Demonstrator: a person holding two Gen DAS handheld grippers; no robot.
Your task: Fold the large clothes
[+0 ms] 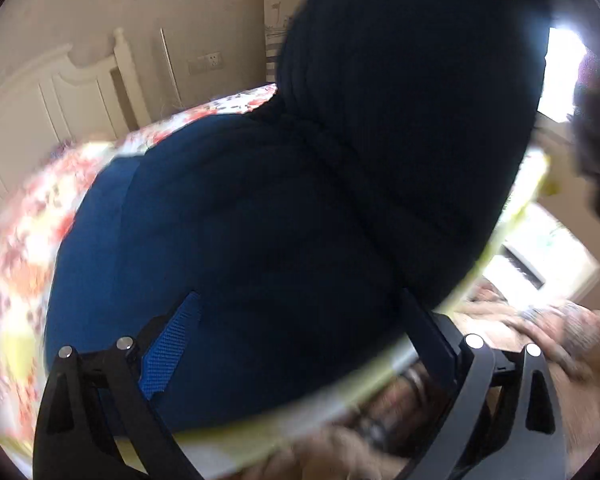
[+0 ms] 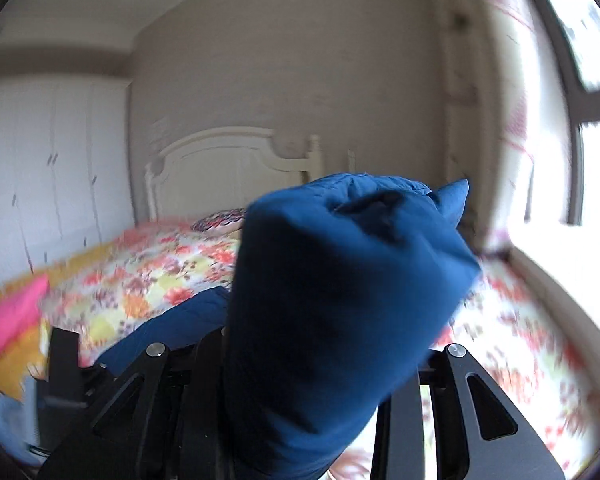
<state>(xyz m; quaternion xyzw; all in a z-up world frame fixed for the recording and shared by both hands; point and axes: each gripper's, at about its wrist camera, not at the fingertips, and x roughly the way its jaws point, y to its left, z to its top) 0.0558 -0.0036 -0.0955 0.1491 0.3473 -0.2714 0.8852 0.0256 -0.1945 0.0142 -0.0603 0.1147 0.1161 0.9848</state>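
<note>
While right gripper [image 2: 324, 360] is clamping bunched dark-blue padded garment [image 2: 340, 280], raised at 12 o'clock over floral quilted bed [image 2: 160, 272], left gripper [image 1: 292, 340] grip unclear; advising taut, level carrying.

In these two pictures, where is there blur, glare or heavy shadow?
Left wrist view: the blue garment is almost black in shadow at its upper part, the window is blown out with glare, and the floral bed cover smears. Right wrist view: bed cover and bunched garment are motion-blurred; the right window is overexposed.
</note>
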